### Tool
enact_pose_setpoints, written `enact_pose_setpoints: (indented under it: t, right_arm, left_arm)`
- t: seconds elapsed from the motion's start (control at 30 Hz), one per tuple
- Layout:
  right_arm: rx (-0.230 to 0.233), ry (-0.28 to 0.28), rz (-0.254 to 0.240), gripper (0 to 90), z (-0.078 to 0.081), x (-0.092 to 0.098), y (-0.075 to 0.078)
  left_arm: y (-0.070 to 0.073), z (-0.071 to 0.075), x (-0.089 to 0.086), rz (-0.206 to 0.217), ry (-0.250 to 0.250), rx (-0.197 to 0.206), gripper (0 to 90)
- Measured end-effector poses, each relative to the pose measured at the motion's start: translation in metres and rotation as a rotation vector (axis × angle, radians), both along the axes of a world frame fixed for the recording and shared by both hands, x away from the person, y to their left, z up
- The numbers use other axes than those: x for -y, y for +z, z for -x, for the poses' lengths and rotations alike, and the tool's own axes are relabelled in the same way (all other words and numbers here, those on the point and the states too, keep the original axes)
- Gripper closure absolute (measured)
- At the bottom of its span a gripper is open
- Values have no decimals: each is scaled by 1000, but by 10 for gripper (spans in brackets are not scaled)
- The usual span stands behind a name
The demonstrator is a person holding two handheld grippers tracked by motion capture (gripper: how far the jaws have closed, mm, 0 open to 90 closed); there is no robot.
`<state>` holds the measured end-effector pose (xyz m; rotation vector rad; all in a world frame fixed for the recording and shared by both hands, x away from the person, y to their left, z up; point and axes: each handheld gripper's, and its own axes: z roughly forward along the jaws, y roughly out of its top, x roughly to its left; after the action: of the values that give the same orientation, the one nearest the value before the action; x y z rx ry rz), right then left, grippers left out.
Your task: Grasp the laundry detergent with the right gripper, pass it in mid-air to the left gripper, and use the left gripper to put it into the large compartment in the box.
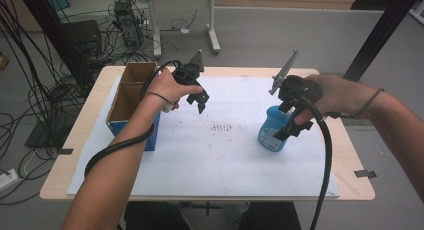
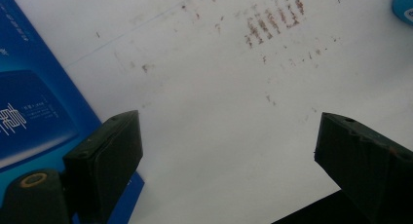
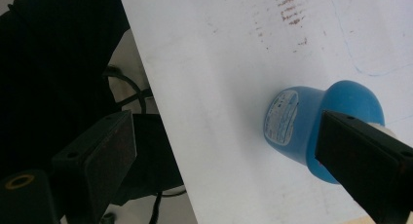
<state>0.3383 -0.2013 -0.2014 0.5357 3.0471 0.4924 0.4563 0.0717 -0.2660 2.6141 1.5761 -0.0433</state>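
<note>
Two forearms are seen reaching in from below over a white sheet [image 1: 200, 155] on a table. Held above bare sheet beside an open blue box [image 1: 131, 106], the left gripper [image 1: 201, 103] is spread wide and empty. Over a blue bottle [image 1: 274, 131], the right gripper [image 1: 289, 131] is also spread wide, gripping nothing.

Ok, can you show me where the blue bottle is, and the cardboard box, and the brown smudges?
blue bottle [image 3: 292, 129], right gripper view, on its labelled side.
cardboard box [image 1: 131, 94], high view, on its brown inside wall.
brown smudges [image 2: 272, 22], left gripper view, on the striped patch on the white sheet.
</note>
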Motion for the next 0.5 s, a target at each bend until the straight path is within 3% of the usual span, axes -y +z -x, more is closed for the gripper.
enact_pose_setpoints:
  t: [0.5]
  right_arm:
    - [-7,-36,1,74,10,22,-20]
  left_arm:
    - [-16,14,1,2,-10,6,107]
